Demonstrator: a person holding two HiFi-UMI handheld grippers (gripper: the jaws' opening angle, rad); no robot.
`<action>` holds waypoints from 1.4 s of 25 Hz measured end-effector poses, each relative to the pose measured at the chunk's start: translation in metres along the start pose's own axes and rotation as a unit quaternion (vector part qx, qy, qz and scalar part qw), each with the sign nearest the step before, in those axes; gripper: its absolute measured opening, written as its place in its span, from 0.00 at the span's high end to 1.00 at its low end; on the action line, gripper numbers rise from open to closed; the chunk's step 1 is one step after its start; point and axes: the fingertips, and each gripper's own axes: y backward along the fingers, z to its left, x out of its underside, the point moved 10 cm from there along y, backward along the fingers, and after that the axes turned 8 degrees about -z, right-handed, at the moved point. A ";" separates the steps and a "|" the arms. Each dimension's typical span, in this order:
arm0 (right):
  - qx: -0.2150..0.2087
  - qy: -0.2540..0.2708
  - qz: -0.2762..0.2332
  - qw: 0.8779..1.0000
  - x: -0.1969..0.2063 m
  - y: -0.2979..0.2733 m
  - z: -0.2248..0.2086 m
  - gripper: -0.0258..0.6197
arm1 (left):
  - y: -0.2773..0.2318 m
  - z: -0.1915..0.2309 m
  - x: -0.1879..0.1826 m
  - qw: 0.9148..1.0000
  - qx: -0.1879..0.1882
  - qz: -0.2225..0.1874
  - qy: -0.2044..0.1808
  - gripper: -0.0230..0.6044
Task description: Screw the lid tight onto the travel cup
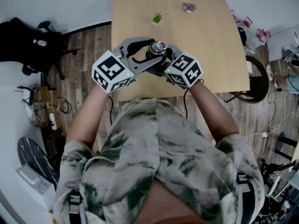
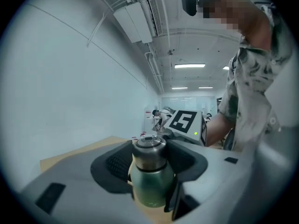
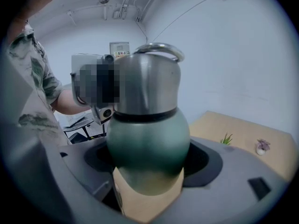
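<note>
The travel cup stands near the wooden table's (image 1: pixel 219 55) front edge, its steel lid (image 1: pixel 158 46) with a ring handle on top. My left gripper (image 1: pixel 152 53) comes in from the left. In the left gripper view the left gripper (image 2: pixel 149 160) has its dark pads (image 2: pixel 112 163) against both sides of the lid (image 2: pixel 149 149), above the green body (image 2: pixel 152 185). My right gripper (image 1: pixel 164 58) comes in from the right. In the right gripper view the right gripper (image 3: pixel 147 171) is shut on the green body (image 3: pixel 147 143), below the lid (image 3: pixel 147 85). The cup's base is hidden.
A small potted plant (image 1: pixel 157 18) and a small pinkish object (image 1: pixel 189 7) sit on the far part of the table. A black chair (image 1: pixel 28 45) stands on the floor at the left, another chair (image 1: pixel 254 85) at the right, with cables on the floor.
</note>
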 end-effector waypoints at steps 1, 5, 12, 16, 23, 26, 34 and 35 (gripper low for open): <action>-0.002 -0.001 0.000 1.000 0.000 0.001 0.001 0.34 | 0.001 0.001 -0.001 1.000 0.009 0.001 0.003 0.58; -0.002 -0.005 0.003 1.000 0.001 -0.002 -0.001 0.34 | 0.001 0.006 0.001 1.000 0.013 0.005 0.015 0.58; 0.010 -0.024 -0.009 1.000 0.003 -0.001 -0.004 0.34 | -0.003 -0.007 0.001 0.998 -0.061 0.007 0.016 0.57; 0.021 -0.022 -0.007 1.000 0.001 -0.002 -0.004 0.34 | -0.007 -0.019 -0.001 0.993 -0.117 0.012 0.012 0.56; 0.026 -0.023 -0.002 0.999 0.005 -0.007 -0.002 0.34 | -0.010 -0.026 0.002 0.985 -0.170 0.024 -0.012 0.57; 0.025 -0.021 -0.001 0.999 0.006 -0.007 -0.001 0.34 | -0.009 -0.024 0.003 0.988 -0.156 0.023 -0.008 0.57; 0.003 -0.007 -0.008 1.000 0.001 -0.002 0.002 0.34 | 0.000 -0.011 0.001 0.998 -0.059 0.021 -0.013 0.57; -0.002 -0.004 -0.009 1.000 0.001 -0.001 0.003 0.34 | 0.001 -0.010 0.001 0.999 -0.041 0.019 -0.014 0.57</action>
